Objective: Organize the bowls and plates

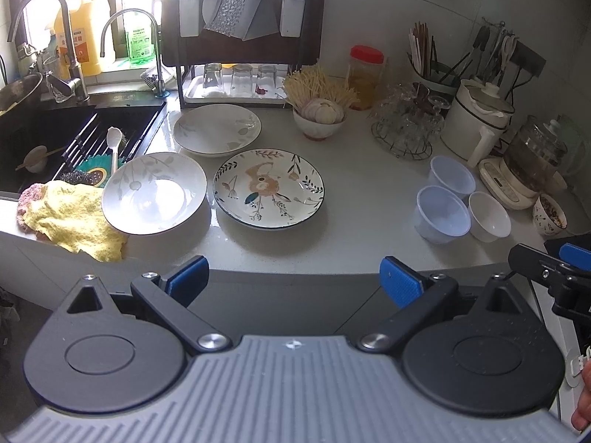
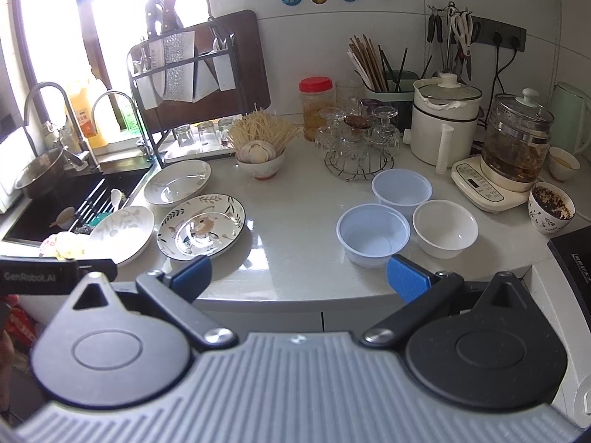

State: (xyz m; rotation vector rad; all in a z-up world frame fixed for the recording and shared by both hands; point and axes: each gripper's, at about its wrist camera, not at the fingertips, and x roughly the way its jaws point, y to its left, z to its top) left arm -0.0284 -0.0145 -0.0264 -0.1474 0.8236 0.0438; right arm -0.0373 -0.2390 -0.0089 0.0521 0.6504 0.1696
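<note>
**Both grippers held off the counter, dishes untouched**

The left gripper (image 1: 293, 277) and right gripper (image 2: 298, 275) hang before the counter (image 1: 369, 199) edge, jaws spread wide, holding nothing. Three plates cluster near the sink (image 1: 55, 136): a floral plate (image 1: 269, 188) flanked by two pale ones, which seem leaf-patterned. Three bowls (image 2: 406, 217) sit well apart to the right.

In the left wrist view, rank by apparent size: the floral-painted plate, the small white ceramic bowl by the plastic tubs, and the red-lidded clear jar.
1. Floral-painted plate, clearly largest.
2 and 3. Small white ceramic bowl and red-lidded clear jar look similar in size; the jar stands farther from the camera, so I won't rank them.
</note>
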